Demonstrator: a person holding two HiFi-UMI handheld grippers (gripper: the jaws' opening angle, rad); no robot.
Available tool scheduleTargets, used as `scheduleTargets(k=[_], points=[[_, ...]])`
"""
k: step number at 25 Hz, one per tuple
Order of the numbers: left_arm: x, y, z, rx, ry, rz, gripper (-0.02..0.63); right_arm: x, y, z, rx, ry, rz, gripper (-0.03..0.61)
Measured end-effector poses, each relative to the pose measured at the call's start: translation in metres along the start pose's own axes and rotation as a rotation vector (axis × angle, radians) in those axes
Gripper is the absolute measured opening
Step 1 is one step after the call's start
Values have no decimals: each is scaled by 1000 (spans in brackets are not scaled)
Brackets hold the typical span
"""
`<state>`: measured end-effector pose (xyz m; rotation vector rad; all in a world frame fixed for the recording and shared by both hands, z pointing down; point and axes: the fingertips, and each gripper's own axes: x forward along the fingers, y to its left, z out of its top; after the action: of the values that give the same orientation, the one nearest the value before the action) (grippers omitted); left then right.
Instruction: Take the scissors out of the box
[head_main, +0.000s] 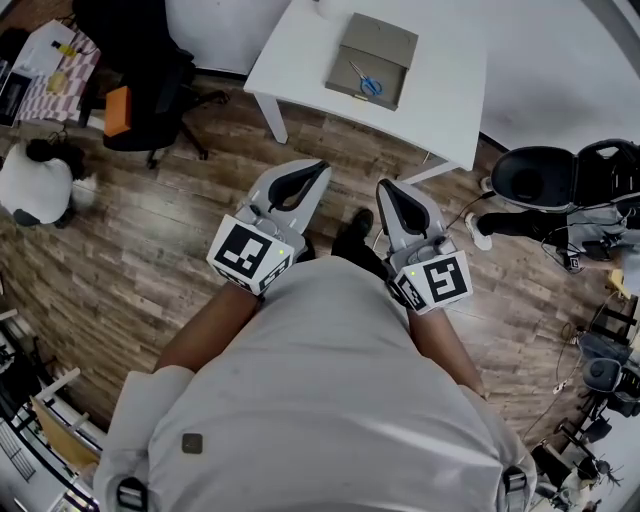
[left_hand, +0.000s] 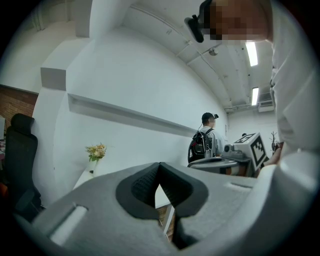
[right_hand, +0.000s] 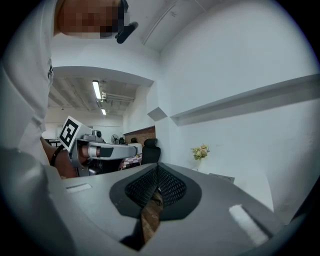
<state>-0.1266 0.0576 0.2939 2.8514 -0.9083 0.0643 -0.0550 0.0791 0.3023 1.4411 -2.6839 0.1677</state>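
flat grey-brown cardboard box (head_main: 372, 50) by near edge of smooth white rectangular surface (head_main: 300, 50); small blue-handled scissors (head_main: 368, 84) inside, at its near right corner. matte grey left hand-held gripper (head_main: 315, 168) and right hand-held gripper (head_main: 385, 188) pressed together, empty.

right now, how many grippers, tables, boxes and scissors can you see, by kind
grippers: 2, left gripper and right gripper, both shut and empty
table: 1
box: 1
scissors: 1, in the box
total: 5

Wood-plank floor (head_main: 150, 260), matt cardboard box (head_main: 378, 38)
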Motion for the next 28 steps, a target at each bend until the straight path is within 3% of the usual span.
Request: scheduleTargets(k=[10,20,28], points=[[66,24,-5,-16,29,71,0,31,-77,-4,27,14,63,11],[170,36,0,-16,36,103,0,41,-193,2,53,14,69,11],[216,49,8,7,50,132,0,47,-244,-2,91,10,78,11]])
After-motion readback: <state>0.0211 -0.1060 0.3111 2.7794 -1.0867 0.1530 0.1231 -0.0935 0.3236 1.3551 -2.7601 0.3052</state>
